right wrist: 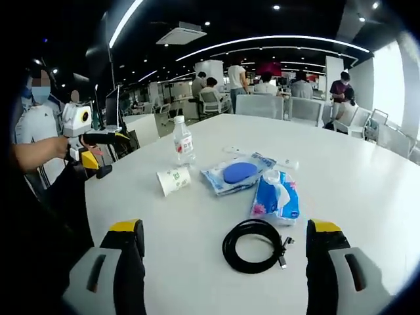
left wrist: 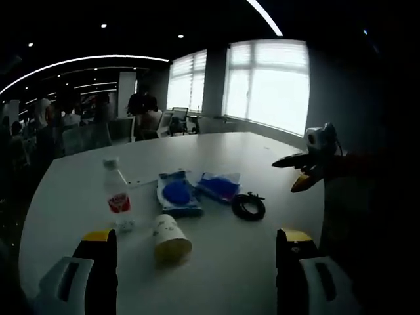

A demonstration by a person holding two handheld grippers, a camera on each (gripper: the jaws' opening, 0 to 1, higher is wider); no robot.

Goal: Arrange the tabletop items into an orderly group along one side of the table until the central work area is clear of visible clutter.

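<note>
With both the left gripper (left wrist: pixel 193 246) and right gripper (right wrist: pixel 225 236) held spread and empty, the coiled black cable (right wrist: pixel 255 245) lying mid-table nearest the right jaws is judged light and floppy, best pinched across its bundled loops.

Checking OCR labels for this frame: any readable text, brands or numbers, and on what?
None can be read.
Water bottle: red label, print too blurred.
Paper cup lying on its side: greenish marking, too small to read.
Tissue pack: blue and pink wrapper, print illegible.
Clear packet with blue disc: no legible text.
Black cable coil: no markings seen.
</note>
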